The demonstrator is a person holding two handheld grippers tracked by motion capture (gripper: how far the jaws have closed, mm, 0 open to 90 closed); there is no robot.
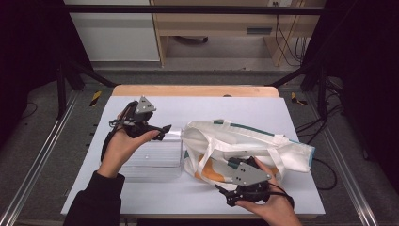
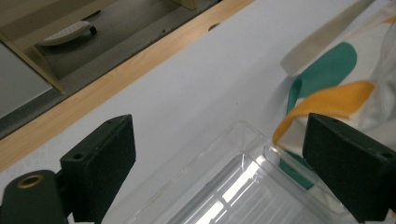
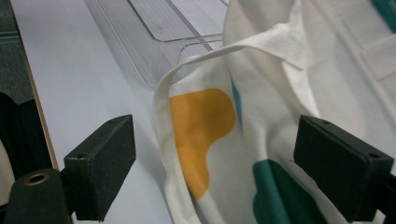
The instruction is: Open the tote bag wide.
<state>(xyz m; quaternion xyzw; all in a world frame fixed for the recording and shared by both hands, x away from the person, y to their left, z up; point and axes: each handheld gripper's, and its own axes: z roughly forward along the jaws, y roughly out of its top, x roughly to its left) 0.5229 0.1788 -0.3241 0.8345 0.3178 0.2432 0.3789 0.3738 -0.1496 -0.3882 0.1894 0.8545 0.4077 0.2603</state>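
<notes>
A white cloth tote bag [image 1: 249, 141] with orange and teal patches lies on its side at the table's right. A clear plastic tray [image 1: 155, 157] sits just left of it, touching the bag's mouth. My left gripper [image 1: 164, 130] hovers over the tray's far right corner; in the left gripper view its jaws [image 2: 219, 126] stand open around that corner of the tray [image 2: 233, 182], with the bag [image 2: 336, 88] at the right. My right gripper [image 1: 235, 165] is at the bag's near side. Its open jaws [image 3: 215, 126] straddle the bag's hemmed rim [image 3: 161, 116] without pressing on it.
A white sheet [image 1: 211, 108] covers the table, with a wooden strip [image 1: 195, 90] along its far edge. Metal frame rails run down both sides. The bag's straps [image 1: 277, 157] lie loose over its body. A cable trails off the table's right side.
</notes>
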